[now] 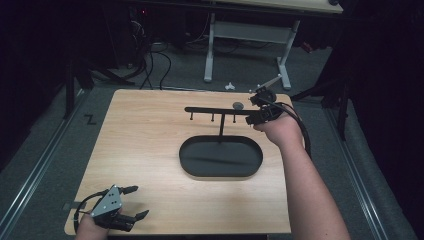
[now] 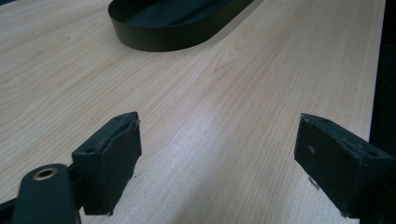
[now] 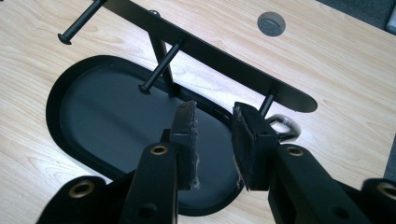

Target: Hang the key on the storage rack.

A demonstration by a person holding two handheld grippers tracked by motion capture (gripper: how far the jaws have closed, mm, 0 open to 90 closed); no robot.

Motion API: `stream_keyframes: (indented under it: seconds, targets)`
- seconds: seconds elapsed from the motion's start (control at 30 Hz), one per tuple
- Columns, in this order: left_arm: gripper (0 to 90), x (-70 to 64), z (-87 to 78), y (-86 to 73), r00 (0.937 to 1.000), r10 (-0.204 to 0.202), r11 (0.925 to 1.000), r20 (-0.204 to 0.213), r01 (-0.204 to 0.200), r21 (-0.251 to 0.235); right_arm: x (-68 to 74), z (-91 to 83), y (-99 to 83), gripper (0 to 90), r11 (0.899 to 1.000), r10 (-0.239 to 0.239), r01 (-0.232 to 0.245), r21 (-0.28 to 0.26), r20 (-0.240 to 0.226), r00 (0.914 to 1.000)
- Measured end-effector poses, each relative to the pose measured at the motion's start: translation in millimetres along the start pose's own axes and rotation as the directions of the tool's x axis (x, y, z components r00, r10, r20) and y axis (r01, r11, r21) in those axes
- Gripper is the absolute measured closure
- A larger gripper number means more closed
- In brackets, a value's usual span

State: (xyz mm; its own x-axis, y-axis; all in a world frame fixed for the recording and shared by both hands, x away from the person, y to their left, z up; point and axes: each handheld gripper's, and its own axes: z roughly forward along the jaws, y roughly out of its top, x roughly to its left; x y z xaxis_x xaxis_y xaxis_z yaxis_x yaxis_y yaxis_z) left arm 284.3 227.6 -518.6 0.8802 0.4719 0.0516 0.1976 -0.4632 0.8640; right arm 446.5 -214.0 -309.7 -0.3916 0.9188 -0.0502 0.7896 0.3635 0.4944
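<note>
black stand (image 1: pixel 220 114) sits at the table's (image 1: pixel 140 150) two o'clock; our right gripper (image 3: pixel 214 140), jaws part-open and empty, nears a silver ring (image 3: pixel 281 126) on its last peg. left gripper (image 2: pixel 215 158) idles wide open. a nudge could tip the stand.

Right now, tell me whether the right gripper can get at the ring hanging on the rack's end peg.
Probably yes. The right gripper stands just short of the ring, its jaws slightly parted, with nothing between them.
</note>
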Motion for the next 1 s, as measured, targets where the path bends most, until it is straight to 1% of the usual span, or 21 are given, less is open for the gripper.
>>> stream_keyframes:
  seconds: [0.3,0.43,0.73,1.0]
  targets:
    - [15.3,-0.1,1.1,0.1,1.0,0.002,1.0,0.001,-0.002,0.001,-1.6,-1.3,-3.5,70.2,1.0,0.003,-0.003,-0.002,-0.003,1.0]
    - [15.3,-0.3,1.3,0.3,1.0,0.002,1.0,-0.001,-0.002,0.0,-0.6,-2.3,-7.5,69.7,1.0,0.004,-0.004,0.005,-0.014,0.9999]
    - [15.3,-1.1,1.0,0.4,1.0,-0.001,1.0,-0.003,0.001,-0.006,-4.1,-7.4,-16.5,67.5,1.0,0.02,-0.02,-0.007,-0.018,0.9996]
    - [15.3,-0.9,1.1,0.5,1.0,-0.002,1.0,-0.005,0.002,-0.007,-4.7,-12.5,-23.7,67.5,1.0,0.017,-0.017,-0.012,-0.028,0.9995]
